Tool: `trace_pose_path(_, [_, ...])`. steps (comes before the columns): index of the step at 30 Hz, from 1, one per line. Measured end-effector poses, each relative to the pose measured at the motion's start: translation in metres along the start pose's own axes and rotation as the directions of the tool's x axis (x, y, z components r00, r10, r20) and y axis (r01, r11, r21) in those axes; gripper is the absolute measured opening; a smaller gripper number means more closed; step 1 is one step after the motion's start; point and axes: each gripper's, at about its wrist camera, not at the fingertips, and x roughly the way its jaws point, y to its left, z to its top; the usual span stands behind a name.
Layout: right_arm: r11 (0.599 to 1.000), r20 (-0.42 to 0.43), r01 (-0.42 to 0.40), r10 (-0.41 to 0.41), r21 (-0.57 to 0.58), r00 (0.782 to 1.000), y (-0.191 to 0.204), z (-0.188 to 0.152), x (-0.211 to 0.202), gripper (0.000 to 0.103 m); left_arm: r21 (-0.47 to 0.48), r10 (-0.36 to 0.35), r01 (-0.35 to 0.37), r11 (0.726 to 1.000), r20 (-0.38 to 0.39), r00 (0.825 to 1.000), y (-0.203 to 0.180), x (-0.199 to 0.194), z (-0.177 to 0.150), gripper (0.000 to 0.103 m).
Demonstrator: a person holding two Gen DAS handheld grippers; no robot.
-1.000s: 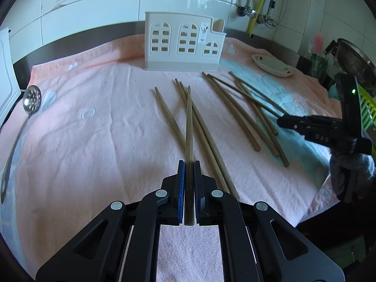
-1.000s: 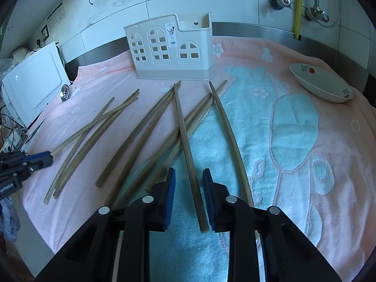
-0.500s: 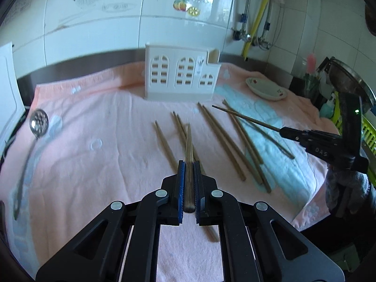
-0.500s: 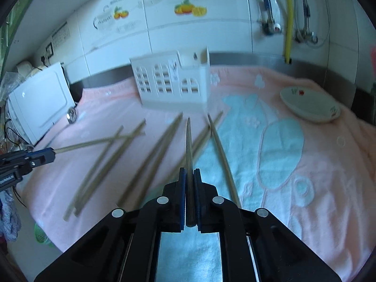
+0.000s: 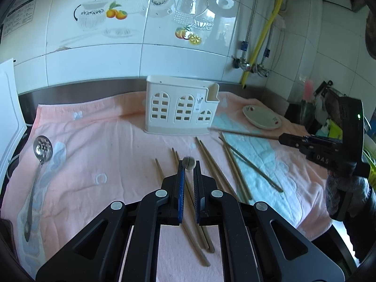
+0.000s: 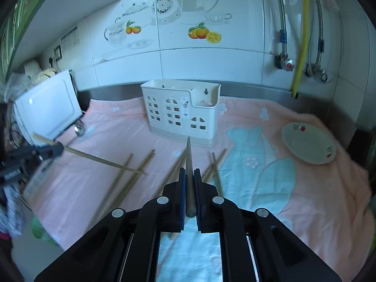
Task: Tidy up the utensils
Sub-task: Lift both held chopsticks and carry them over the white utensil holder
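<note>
Left wrist view: the left gripper (image 5: pixel 189 176) at lower centre clamps a chopstick (image 5: pixel 189 163) seen end-on. The holder (image 5: pixel 181 108) stands at centre, loose chopsticks (image 5: pixel 211 162) on the towel (image 5: pixel 94 141) below it, a skimmer (image 5: pixel 42 146) at left.

Right wrist view: the right gripper (image 6: pixel 189 183) at lower centre grips a stick (image 6: pixel 188 159) pointing at the holder (image 6: pixel 181 112); a dish (image 6: pixel 307 145) sits at right.

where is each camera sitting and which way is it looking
Left wrist: on the left claw, facing the white holder; it grips a chopstick end-on, and the right claw shows at right.
Right wrist: on the right claw, facing the holder; it grips a chopstick, and the left claw shows at left.
Shared: holder, pink towel, dish.
</note>
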Motion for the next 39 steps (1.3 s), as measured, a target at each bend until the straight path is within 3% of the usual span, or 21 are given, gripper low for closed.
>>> trace_pose_path(8, [0.999,-0.007,-0.010,0.010,0.048,1.000,0.002,-0.033,0.007,0.007,-0.018,-0.008,0.008,1.000,-0.013,1.000,0.000,0.003,-0.005,0.006])
trace_pose_path(11, [0.998,0.008,-0.015,0.015,0.066,1.000,0.001,-0.029,0.006,0.007,-0.023,-0.007,0.007,1.000,-0.013,1.000,0.002,0.004,0.001,0.006])
trace_pose_path(16, [0.999,0.051,-0.017,0.015,0.039,0.999,-0.001,0.010,-0.006,0.007,-0.017,0.000,0.000,1.000,-0.007,1.000,0.005,0.007,0.023,0.006])
trace_pose_path(24, [1.000,0.041,-0.020,0.021,-0.018,0.999,-0.012,0.076,-0.014,0.007,0.015,-0.002,0.002,1.000,0.003,1.000,0.003,0.017,0.073,0.006])
trace_pose_path(31, [0.999,0.057,-0.020,0.022,-0.027,0.998,-0.025,0.131,-0.016,0.007,0.065,0.017,-0.022,0.998,0.080,0.997,-0.003,0.003,0.131,0.006])
trace_pose_path(39, [0.999,0.154,0.022,-0.014,-0.045,0.988,-0.024,0.199,-0.005,0.007,0.095,0.063,-0.080,0.992,0.164,0.984,-0.003,0.002,0.198,0.006])
